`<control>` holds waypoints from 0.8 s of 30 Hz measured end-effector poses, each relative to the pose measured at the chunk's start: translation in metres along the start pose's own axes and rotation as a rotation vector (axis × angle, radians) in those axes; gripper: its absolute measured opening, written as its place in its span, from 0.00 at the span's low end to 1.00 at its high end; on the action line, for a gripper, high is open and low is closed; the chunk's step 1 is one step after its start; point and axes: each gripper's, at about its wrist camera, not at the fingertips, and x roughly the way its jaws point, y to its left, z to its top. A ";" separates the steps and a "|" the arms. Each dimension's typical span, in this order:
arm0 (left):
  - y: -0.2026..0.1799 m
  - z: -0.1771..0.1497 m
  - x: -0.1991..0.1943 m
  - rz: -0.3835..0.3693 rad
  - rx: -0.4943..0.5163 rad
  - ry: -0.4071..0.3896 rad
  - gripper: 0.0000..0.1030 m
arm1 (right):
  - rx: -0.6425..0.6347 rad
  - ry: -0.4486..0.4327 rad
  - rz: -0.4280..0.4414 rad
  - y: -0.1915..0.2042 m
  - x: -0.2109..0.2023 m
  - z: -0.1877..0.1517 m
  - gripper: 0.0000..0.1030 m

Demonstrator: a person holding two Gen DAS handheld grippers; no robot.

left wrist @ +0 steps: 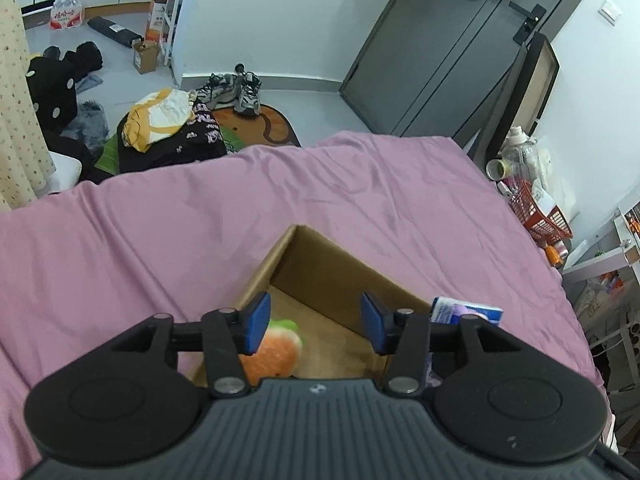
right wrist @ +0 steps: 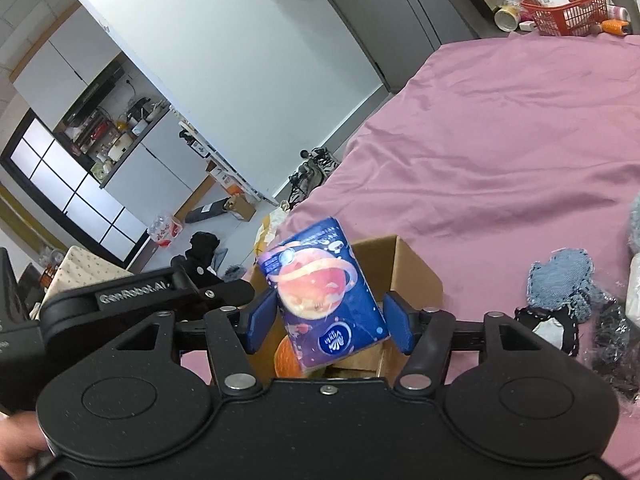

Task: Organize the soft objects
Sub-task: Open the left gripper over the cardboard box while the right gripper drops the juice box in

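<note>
An open cardboard box (left wrist: 320, 268) stands on the pink bedsheet (left wrist: 160, 240). An orange plush strawberry with green leaves (left wrist: 276, 352) lies inside it. My left gripper (left wrist: 316, 322) is open and empty above the box. In the right wrist view my right gripper (right wrist: 326, 320) holds a blue tissue pack (right wrist: 324, 292) between its blue pads over the box (right wrist: 412, 272). The pack's edge also shows in the left wrist view (left wrist: 468, 314). The left gripper's body (right wrist: 160, 292) shows to the left of the right one.
A denim patch toy (right wrist: 560, 284) and dark soft items (right wrist: 612, 340) lie on the bed to the right of the box. A red basket (left wrist: 540, 216) and bottles stand beside the bed. Clothes and shoes (left wrist: 236, 92) lie on the floor.
</note>
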 end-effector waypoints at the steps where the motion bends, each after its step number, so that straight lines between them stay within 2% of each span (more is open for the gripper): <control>1: 0.000 0.001 -0.002 0.001 0.000 0.000 0.50 | 0.004 0.001 -0.001 0.000 0.000 0.000 0.58; 5: 0.000 0.001 -0.011 0.004 0.005 0.003 0.58 | 0.008 -0.010 -0.029 -0.002 -0.010 0.000 0.64; 7: -0.002 0.000 -0.015 0.012 0.010 0.003 0.61 | 0.005 -0.020 -0.065 -0.002 -0.018 -0.001 0.75; 14: -0.010 -0.007 -0.036 0.065 0.043 -0.012 0.78 | -0.024 -0.016 -0.120 -0.002 -0.048 -0.002 0.82; 21: -0.021 -0.018 -0.053 0.080 0.098 0.023 0.81 | -0.038 -0.003 -0.148 -0.003 -0.074 -0.004 0.86; 24: -0.027 -0.024 -0.062 0.092 0.114 0.022 0.87 | -0.037 -0.012 -0.156 -0.006 -0.084 -0.001 0.88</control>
